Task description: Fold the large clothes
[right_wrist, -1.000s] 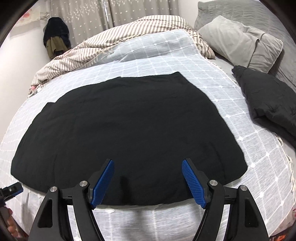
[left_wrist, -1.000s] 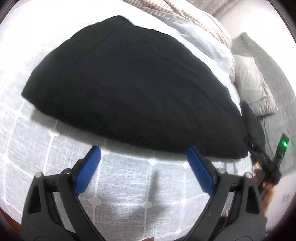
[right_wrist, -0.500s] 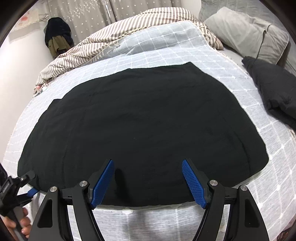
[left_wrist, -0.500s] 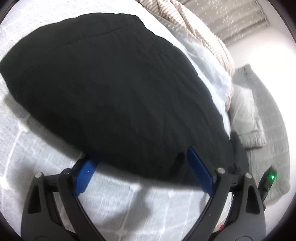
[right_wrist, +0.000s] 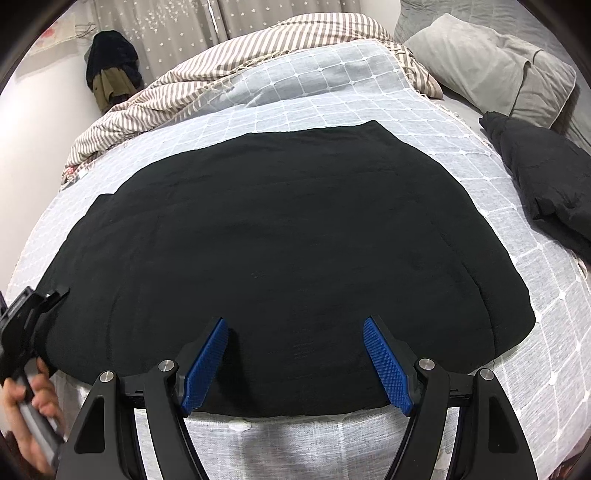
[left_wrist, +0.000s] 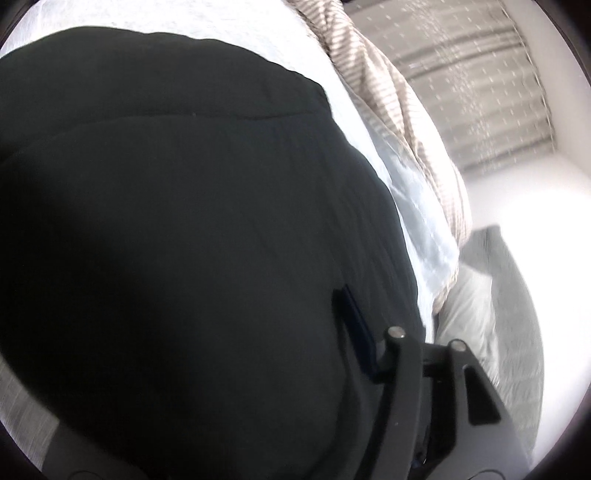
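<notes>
A large black garment (right_wrist: pixel 280 236) lies spread flat on the white checked bed cover (right_wrist: pixel 369 96). My right gripper (right_wrist: pixel 295 362) is open, its blue fingertips just over the garment's near hem. My left gripper (right_wrist: pixel 33 314) shows at the garment's near left corner in the right wrist view. In the left wrist view the black garment (left_wrist: pixel 184 240) fills most of the frame; only the right blue finger (left_wrist: pixel 354 321) shows, and cloth hides the left finger. I cannot tell whether it is shut.
A striped blanket (right_wrist: pixel 229 62) is bunched at the far side. A grey pillow (right_wrist: pixel 491 62) and a folded dark garment (right_wrist: pixel 546 181) lie at the right. Curtains (right_wrist: pixel 192 22) hang behind the bed.
My left gripper has pushed forward into the garment's corner; cloth now covers its left finger. My right gripper has moved slightly closer over the near hem and stays open.
</notes>
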